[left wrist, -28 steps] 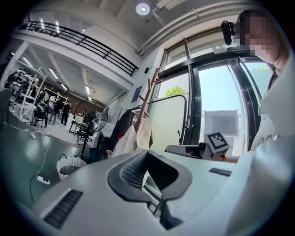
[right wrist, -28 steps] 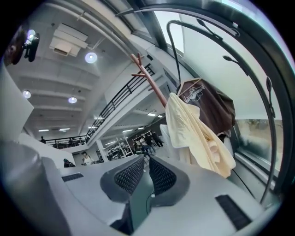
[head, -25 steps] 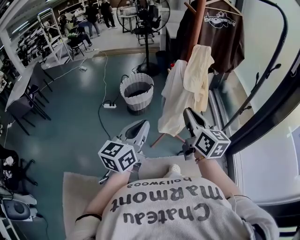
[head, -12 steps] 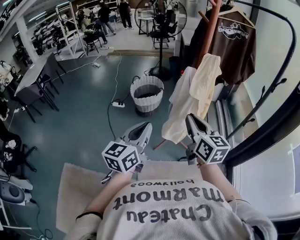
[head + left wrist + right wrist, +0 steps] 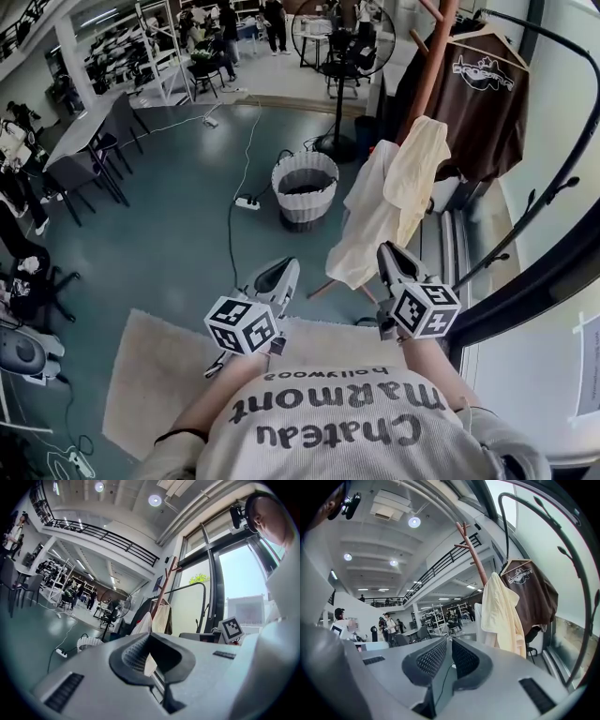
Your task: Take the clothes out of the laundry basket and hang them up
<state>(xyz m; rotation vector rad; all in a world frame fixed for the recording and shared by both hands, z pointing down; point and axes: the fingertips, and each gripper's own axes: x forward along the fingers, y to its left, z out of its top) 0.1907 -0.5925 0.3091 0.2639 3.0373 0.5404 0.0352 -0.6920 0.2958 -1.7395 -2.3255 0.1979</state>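
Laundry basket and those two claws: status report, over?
Left gripper shut, right gripper slightly open, both empty. Basket stands off across the floor, untouched; contents unclear. Clothes hang on the rack. Power strip lies beside the basket.

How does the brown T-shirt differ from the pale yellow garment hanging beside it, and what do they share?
The brown T-shirt is dark, the pale yellow garment light. The brown T-shirt bears a white print; the pale yellow garment looks plain. The brown T-shirt is spread on a wooden hanger; the pale yellow garment droops in folds from the wooden coat stand. Both are already hung up.
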